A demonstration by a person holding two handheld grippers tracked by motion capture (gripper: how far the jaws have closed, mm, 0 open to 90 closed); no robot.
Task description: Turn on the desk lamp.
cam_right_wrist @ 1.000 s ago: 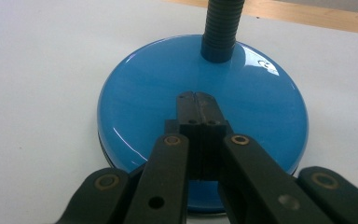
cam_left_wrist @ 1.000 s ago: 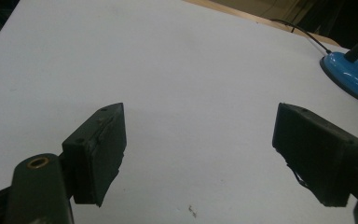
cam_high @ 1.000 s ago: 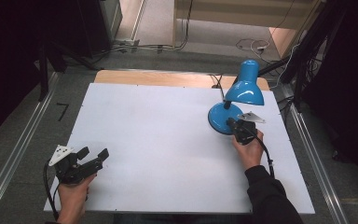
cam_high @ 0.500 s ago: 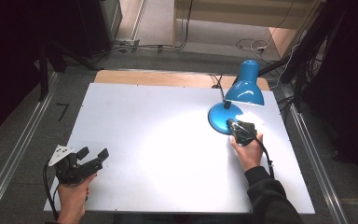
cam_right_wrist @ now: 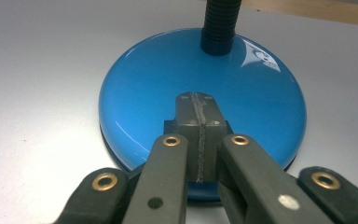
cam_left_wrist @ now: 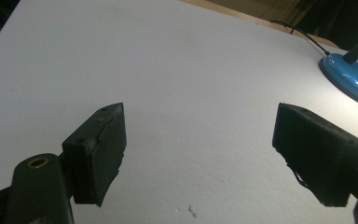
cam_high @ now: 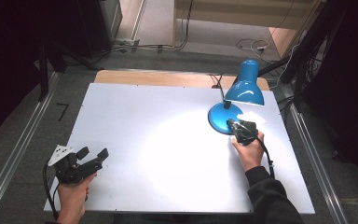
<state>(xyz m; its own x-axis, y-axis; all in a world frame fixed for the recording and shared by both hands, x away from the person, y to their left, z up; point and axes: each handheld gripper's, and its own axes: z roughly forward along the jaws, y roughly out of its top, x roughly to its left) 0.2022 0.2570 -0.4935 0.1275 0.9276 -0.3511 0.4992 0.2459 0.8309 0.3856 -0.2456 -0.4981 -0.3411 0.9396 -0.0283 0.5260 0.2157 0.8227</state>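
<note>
**So, right tongs parked on the lamp base**

Okay, from my remote seat: the blue desk lamp [cam_high: 242, 93] sits at the far right of the white tabletop [cam_high: 168, 140], lit up and throwing a bright patch across the middle of the board. My right tongs [cam_right_wrist: 198, 105] are pinched fully together with nothing between them, tips resting over the near part of the lamp's round blue base [cam_right_wrist: 144, 84], just in front of the black gooseneck [cam_right_wrist: 219, 23]. Can't tell if they're actually pressing on it. My left tongs [cam_left_wrist: 198, 149] are spread wide and empty, hovering low at the near left corner of the tabletop, well apart from the lamp.
</note>
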